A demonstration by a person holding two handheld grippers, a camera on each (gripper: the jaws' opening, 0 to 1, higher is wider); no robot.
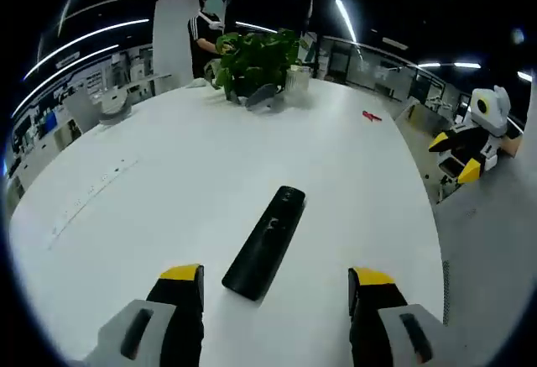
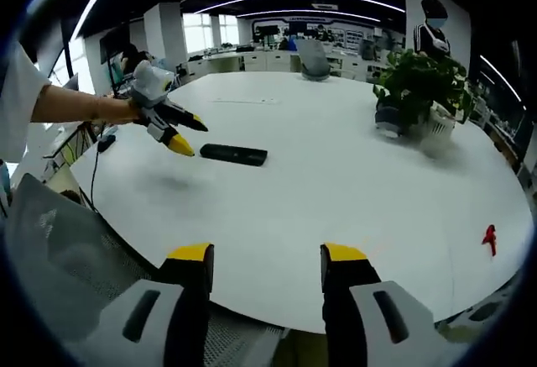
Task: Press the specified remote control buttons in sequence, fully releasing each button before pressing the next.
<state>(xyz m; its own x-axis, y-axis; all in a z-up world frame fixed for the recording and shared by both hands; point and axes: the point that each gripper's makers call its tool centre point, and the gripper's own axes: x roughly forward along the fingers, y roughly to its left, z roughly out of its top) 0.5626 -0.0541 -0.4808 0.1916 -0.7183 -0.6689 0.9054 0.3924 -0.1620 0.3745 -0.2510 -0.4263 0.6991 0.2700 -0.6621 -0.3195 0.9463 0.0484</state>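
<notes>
Slim black plastic remote control [image 1: 266,242] flat on round white table [image 1: 168,174], near left edge, long axis pointing away between spread left gripper [image 1: 277,287]. Right gripper [image 2: 264,266] likewise spread, well apart.

Lighting's pretty even overall, coming from long ceiling strip lights [image 1: 84,39] that smear into bright curved streaks. The white counter [image 1: 168,182] bounces a lot of it back, so it looks washed out but not blown. Shadows are soft: a faint smudge under the remote [image 2: 233,154] and a dim patch below the left tongs [image 2: 186,134] in the right gripper view. The left gripper view runs darker up top. Heavy fisheye bend at the edges, straight lines bow. The plant [image 1: 254,60] and far background look a bit mushy.
</notes>
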